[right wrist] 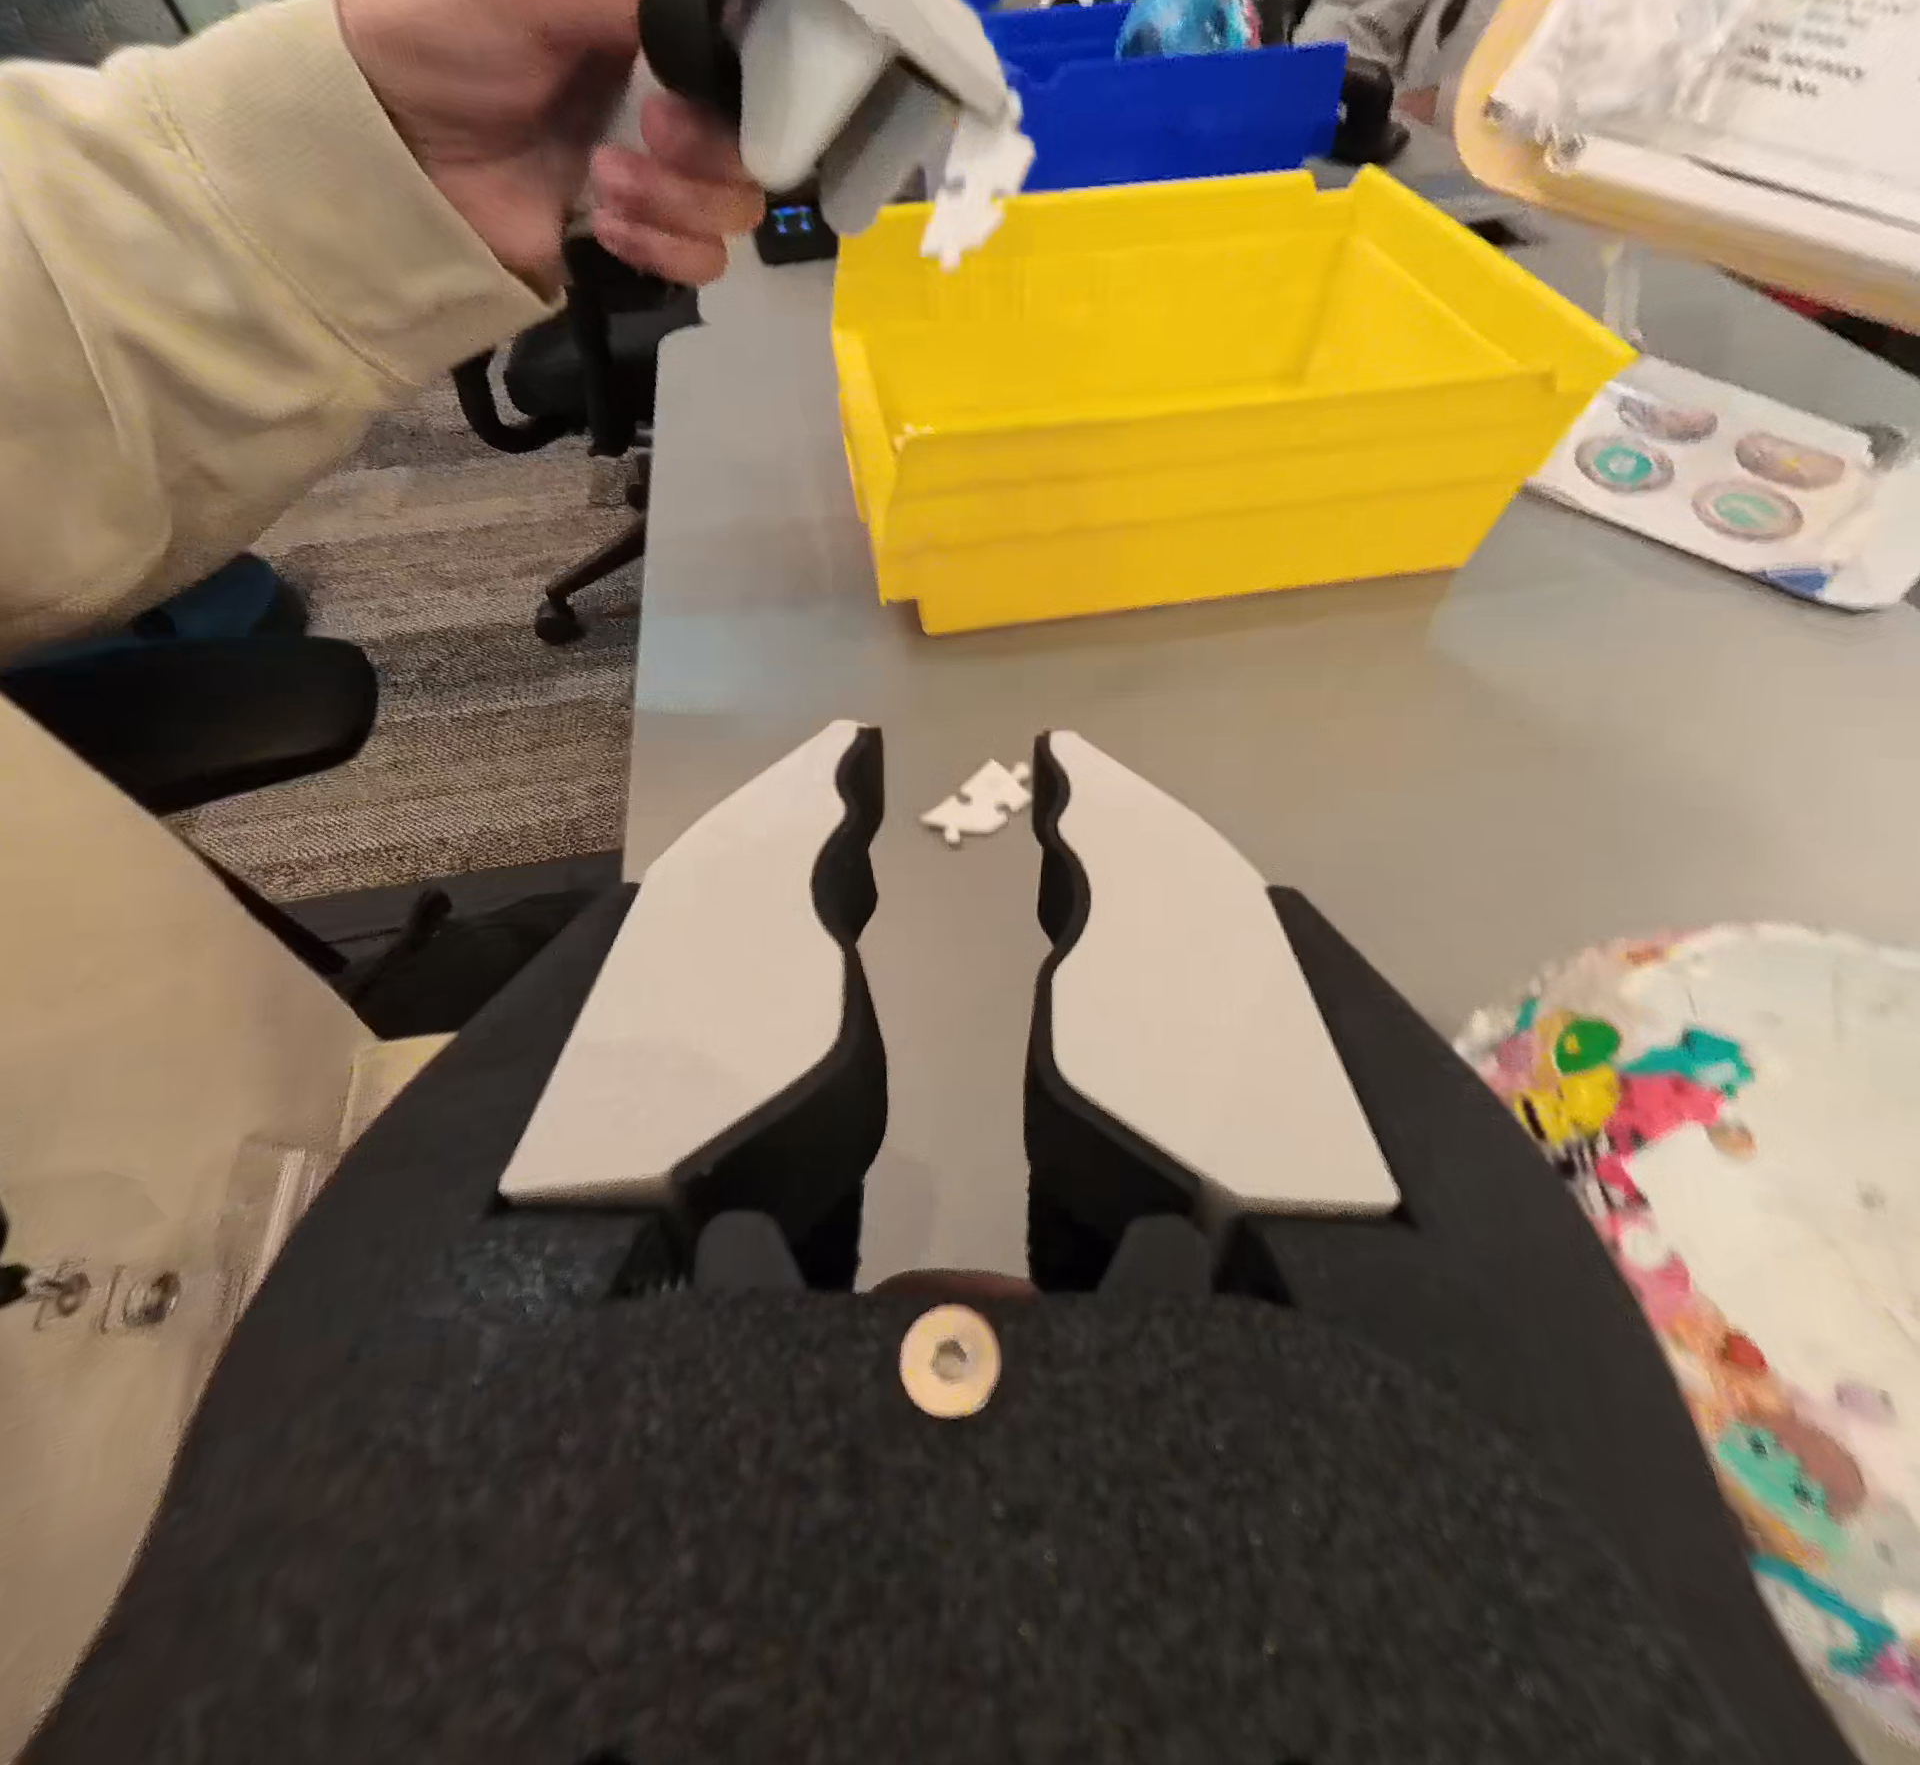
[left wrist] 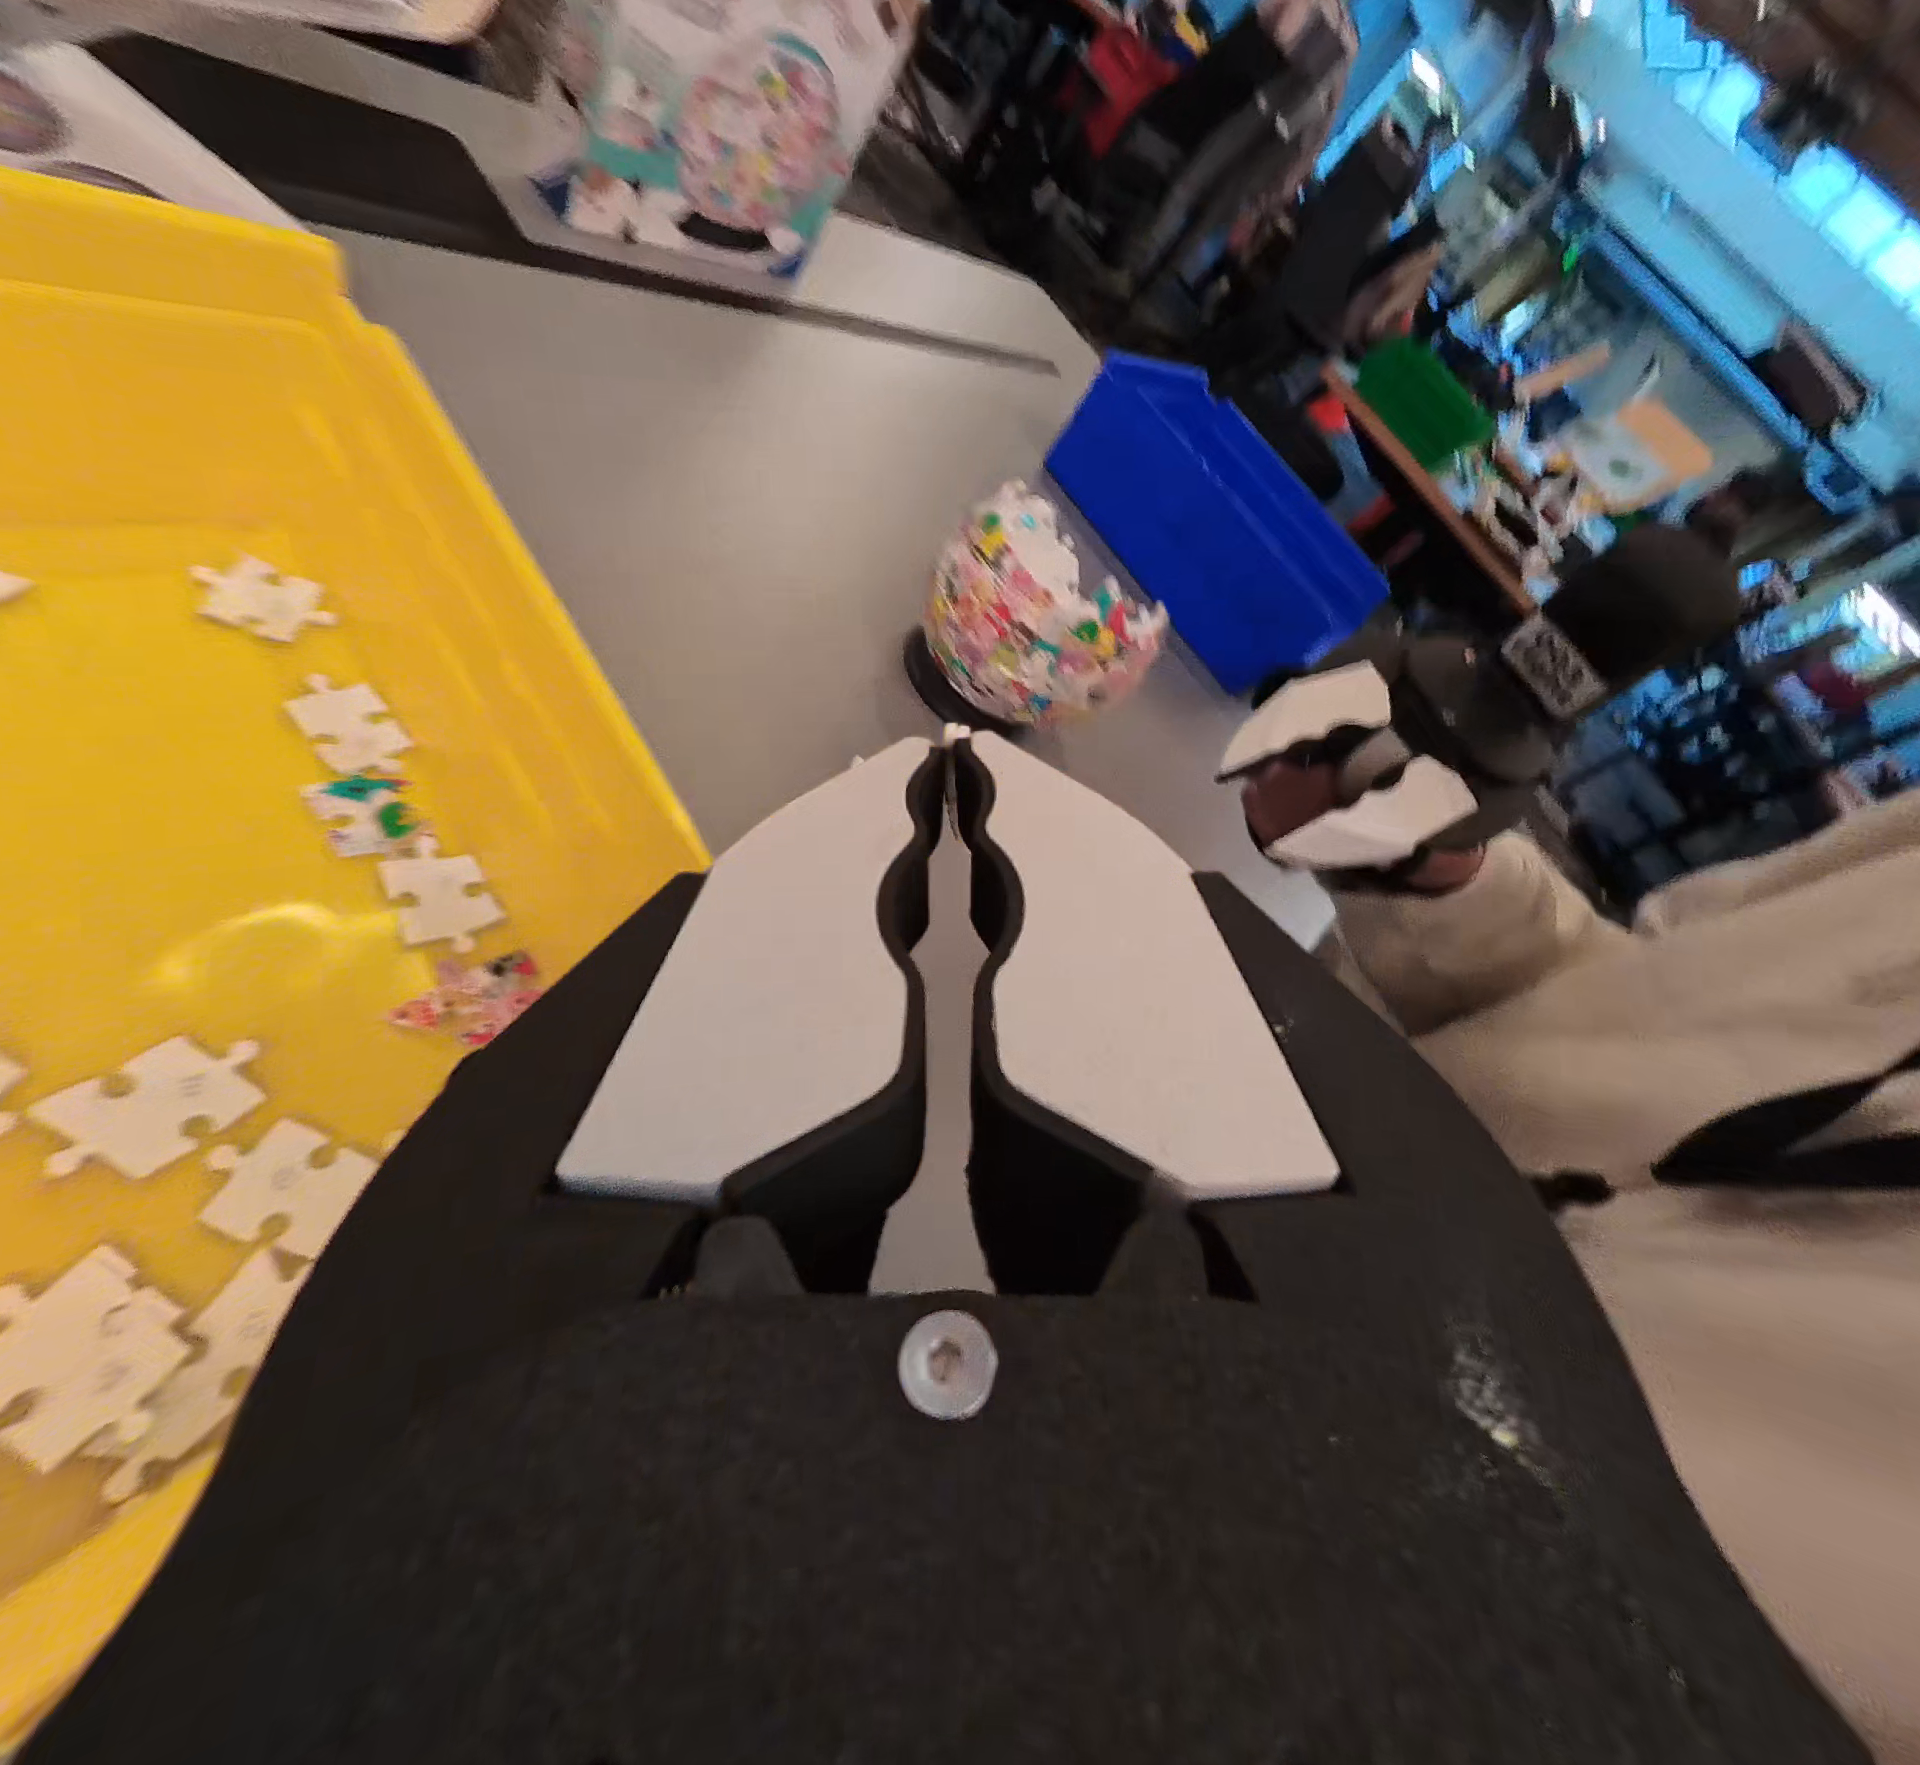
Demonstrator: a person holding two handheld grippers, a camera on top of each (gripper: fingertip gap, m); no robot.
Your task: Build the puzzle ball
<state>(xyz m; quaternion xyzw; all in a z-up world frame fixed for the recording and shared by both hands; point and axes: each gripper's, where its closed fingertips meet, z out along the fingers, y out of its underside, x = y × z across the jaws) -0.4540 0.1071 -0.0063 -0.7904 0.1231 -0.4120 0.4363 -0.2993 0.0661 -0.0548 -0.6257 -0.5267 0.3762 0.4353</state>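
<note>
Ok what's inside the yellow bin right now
Loose puzzle pieces lie scattered on the floor of the yellow bin, mostly white side up, a few printed side up. The left claw covers the bin's near corner, so anything there is hidden.

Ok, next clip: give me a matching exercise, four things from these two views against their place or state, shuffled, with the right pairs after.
Things:
1. left gripper
2. right gripper
3. loose white piece
4. puzzle ball

Place or state:
A. lying flat on the grey table
B. open, holding nothing
C. partly built, on a dark stand
D. shut on a white puzzle piece

Pairs: 1-D, 2-B, 3-A, 4-C
</note>
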